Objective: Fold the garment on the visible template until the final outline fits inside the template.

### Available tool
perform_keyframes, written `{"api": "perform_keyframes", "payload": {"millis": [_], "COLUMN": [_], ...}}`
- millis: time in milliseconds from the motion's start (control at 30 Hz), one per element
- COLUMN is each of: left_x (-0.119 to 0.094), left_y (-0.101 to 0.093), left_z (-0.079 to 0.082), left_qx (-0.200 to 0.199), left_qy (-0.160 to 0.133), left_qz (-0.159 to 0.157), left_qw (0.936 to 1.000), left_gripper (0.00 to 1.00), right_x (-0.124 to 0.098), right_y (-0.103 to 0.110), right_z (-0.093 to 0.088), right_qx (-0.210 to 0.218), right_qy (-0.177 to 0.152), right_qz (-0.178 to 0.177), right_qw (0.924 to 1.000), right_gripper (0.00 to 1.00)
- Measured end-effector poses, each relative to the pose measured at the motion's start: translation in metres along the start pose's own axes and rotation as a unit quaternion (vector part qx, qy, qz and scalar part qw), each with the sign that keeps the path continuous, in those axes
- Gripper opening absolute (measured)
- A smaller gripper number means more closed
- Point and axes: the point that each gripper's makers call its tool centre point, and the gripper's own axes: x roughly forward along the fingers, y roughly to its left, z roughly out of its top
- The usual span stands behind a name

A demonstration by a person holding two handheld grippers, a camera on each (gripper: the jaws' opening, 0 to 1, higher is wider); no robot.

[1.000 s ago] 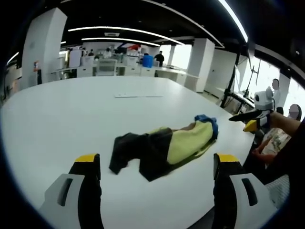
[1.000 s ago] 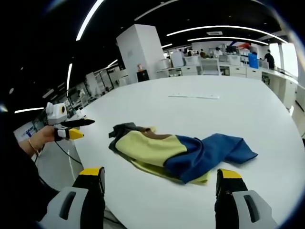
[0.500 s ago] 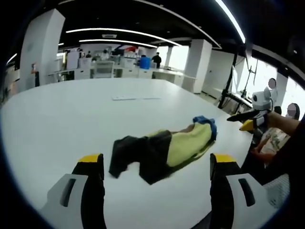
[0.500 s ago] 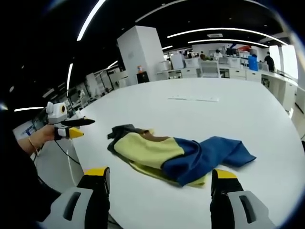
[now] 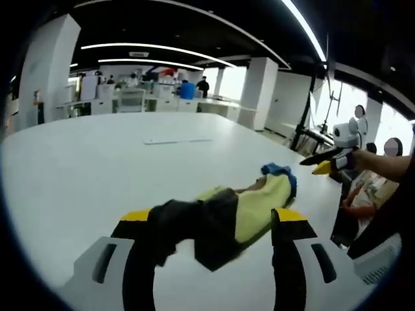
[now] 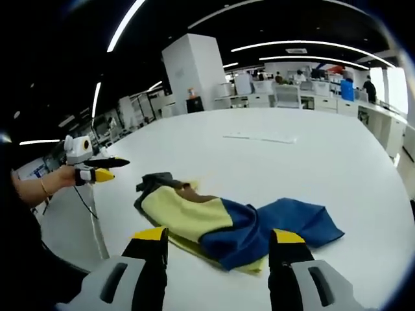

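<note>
Both tongs have closed in on the crumpled garment (image 6: 227, 223) since a second ago, left tongs (image 5: 211, 240) and right tongs (image 6: 217, 249) spread wide and empty. Soft, light cloth near the surface's (image 5: 78, 162) edge; its dark and blue ends look best to pinch.

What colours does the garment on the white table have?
The garment is yellow, blue and dark brown-black, clearest in the right gripper view.

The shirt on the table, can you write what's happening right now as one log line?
garment: crumpled on white table, unfolded | left gripper: open, over dark end | right gripper: open, over blue-yellow end | grasp: none
</note>
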Motion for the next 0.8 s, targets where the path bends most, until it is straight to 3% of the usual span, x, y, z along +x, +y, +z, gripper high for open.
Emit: {"api": "perform_keyframes", "payload": {"millis": [367,800], "left_x": [0.027,0.051], "left_y": [0.009,0.015], "left_z": [-0.015,-0.034], "left_qx": [0.017,0.006], "left_qy": [0.028,0.060], "left_qz": [-0.020,-0.019], "left_qw": [0.9993,0.9980], "left_gripper": [0.51,0.36], "right_x": [0.018,0.030], "right_y": [-0.026,-0.051], "right_z": [0.008,0.001], "right_qx": [0.017,0.036], "right_qy": [-0.001,0.017], "right_qz": [-0.012,-0.030], "right_qw": [0.9998,0.9988], "right_gripper": [0.38,0.21]}}
